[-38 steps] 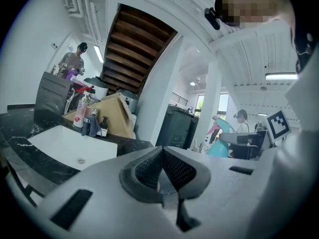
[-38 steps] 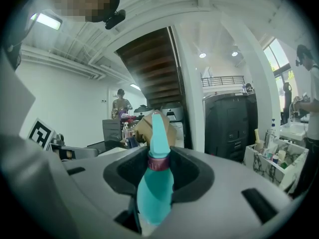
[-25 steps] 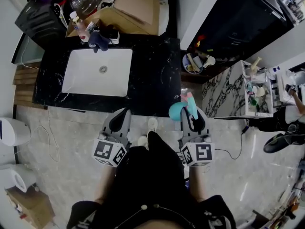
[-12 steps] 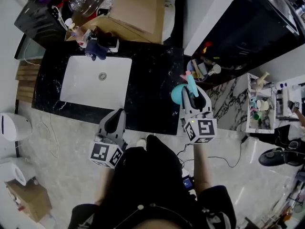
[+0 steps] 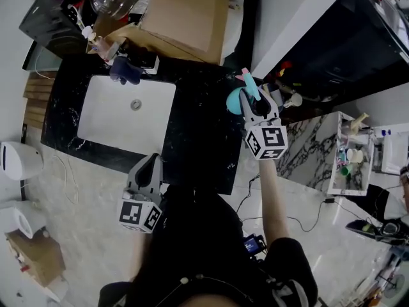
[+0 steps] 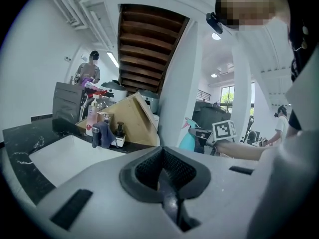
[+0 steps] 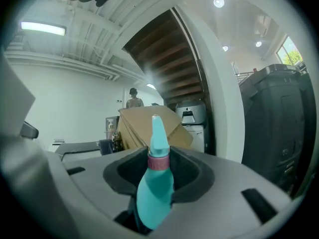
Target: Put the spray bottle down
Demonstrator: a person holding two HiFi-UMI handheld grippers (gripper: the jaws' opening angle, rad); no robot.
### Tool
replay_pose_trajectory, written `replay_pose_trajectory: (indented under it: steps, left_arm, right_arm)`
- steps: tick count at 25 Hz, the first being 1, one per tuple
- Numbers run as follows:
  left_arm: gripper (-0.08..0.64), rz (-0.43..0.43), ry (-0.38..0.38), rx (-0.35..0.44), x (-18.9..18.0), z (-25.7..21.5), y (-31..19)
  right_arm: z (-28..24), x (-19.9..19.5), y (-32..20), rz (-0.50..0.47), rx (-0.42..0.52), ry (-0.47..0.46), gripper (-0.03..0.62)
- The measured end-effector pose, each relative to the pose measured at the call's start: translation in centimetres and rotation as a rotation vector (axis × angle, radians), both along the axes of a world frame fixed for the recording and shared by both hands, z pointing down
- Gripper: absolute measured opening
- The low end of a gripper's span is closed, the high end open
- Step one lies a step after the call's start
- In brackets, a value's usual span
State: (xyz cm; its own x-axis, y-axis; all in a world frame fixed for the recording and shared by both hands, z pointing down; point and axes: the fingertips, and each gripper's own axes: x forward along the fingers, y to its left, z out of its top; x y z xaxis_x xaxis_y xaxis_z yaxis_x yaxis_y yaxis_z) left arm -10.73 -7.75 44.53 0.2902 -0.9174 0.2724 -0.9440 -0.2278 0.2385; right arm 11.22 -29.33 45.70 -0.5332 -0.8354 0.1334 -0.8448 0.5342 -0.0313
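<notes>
In the head view the right tongs [image 5: 256, 105] sit at 1 o'clock from the picture's middle, over the right end of the black worktop [image 5: 198, 139]. They are clamped partway open on the teal spray bottle [image 5: 239, 99], whose head points toward 11 o'clock; whether its base touches the worktop cannot be told. The white sink [image 5: 102, 117] lies at 9 o'clock from the bottle, well apart, and a cardboard box [image 5: 188, 8] stands at 11 o'clock from it. The left tongs [image 5: 149, 170] hang at 7 o'clock from the middle, by the worktop's near edge, close to the sink's corner. In the left gripper view the left tongs' jaws meet, closed with nothing between them; the sink lies at 9 o'clock, the box at 11 o'clock, and the bottle in the right tongs at 1 o'clock. In the right gripper view the bottle stands upright between the jaws, which press on its body from both sides, nozzle at 12 o'clock, the box behind it.
</notes>
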Motion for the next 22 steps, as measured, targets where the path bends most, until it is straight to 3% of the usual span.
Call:
replay_pose_trajectory:
  steps: [11, 22]
  left_arm:
    - [0.003, -0.021, -0.022, -0.042, -1.0, 0.6, -2.6]
    - [0.003, -0.028, -0.029, -0.064, -1.7, 1.1, -4.2]
  right_arm:
    - [3.4, -0.6, -7.9, 0.024, -0.026, 0.012, 0.144]
    - [5.2, -1.5, -9.3, -0.024, -0.012, 0.029, 0.146]
